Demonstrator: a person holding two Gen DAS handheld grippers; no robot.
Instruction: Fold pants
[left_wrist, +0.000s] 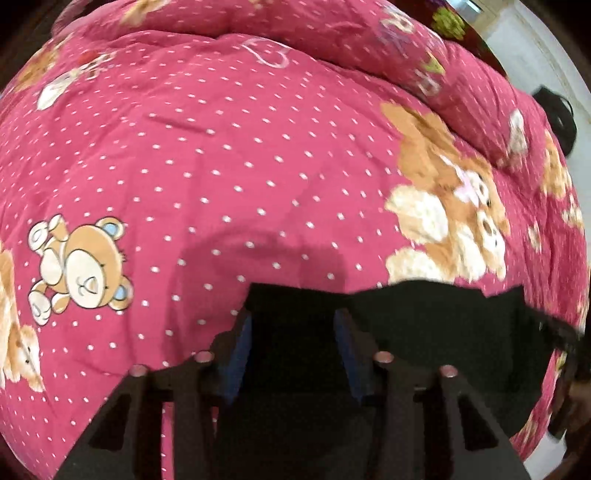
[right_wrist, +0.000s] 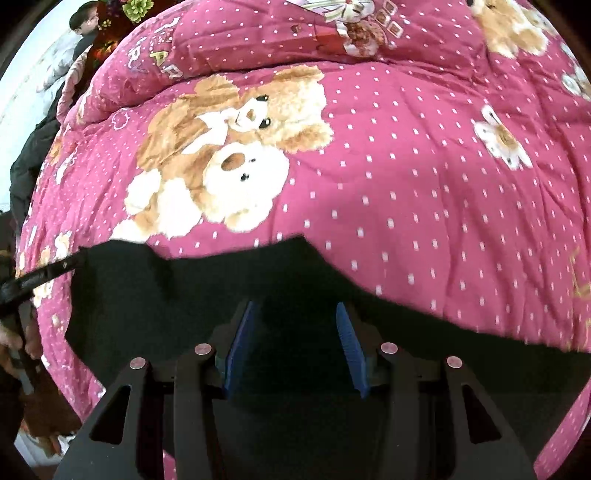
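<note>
**Black pants lying across the teddy-bear quilt, both claws spread above them**

In the left wrist view, the left gripper (left_wrist: 293, 325) is hovering with its two blue-padded fingers (left_wrist: 242, 347) standing wide apart, released, nothing pinched between them. Dark cloth is filling the gap between the fingers: the black pants (left_wrist: 443, 332) are spreading from the lower middle of the frame out to the lower right, their upper edge running ragged against the pink. I cannot tell whether the fingertips are touching the cloth or only hanging just over it.

The pink quilt (left_wrist: 240, 166), dotted white, is taking up nearly all the rest of that frame, with a small bear print (left_wrist: 85, 266) at the left and a large bear print (left_wrist: 450, 206) at the right, just above the pants' edge.

In the right wrist view, the right gripper (right_wrist: 295, 325) is likewise standing spread, its blue pads (right_wrist: 349, 350) well apart and holding nothing. The pants (right_wrist: 166, 314) are stretching as a dark band across the lower part of the frame, from the left edge to the right. A black strap (right_wrist: 40, 275) is sticking out at the left of the frame, beside the pants. The quilt (right_wrist: 406, 166) is bulging above, and a person (right_wrist: 86, 26) is showing in the upper left corner.
</note>
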